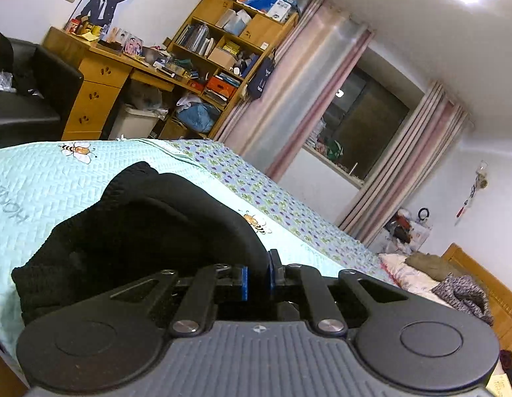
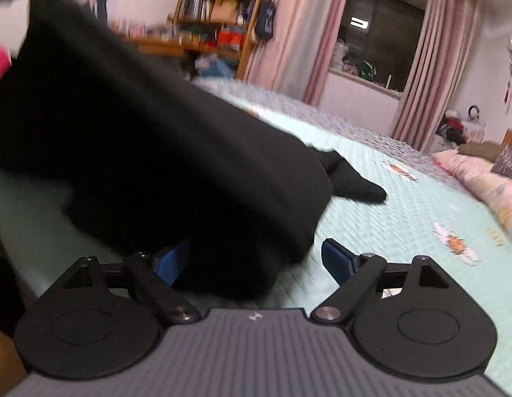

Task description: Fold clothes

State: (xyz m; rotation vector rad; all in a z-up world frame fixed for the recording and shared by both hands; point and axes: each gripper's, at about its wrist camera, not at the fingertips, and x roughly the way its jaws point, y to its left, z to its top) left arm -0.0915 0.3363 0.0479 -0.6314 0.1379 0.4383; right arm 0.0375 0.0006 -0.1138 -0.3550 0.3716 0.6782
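Left gripper [image 1: 257,276] nearly closed, blue pads pinching a fold of the black garment [image 1: 140,231]. Garment heaped on the pale green bedspread [image 1: 41,192], spreading from the pads toward 10 o'clock in the left wrist view. Right gripper [image 2: 256,261] spread wide, nothing held; left pad half hidden by black cloth [image 2: 140,132], right pad clear over the bedspread [image 2: 405,218]. Cloth lifted toward 10 o'clock, one end trailing on the bed at 2 o'clock. Right view blurred. Wooden bookshelf [image 1: 223,39] at 12 o'clock, curtained window [image 1: 362,122] at 2.
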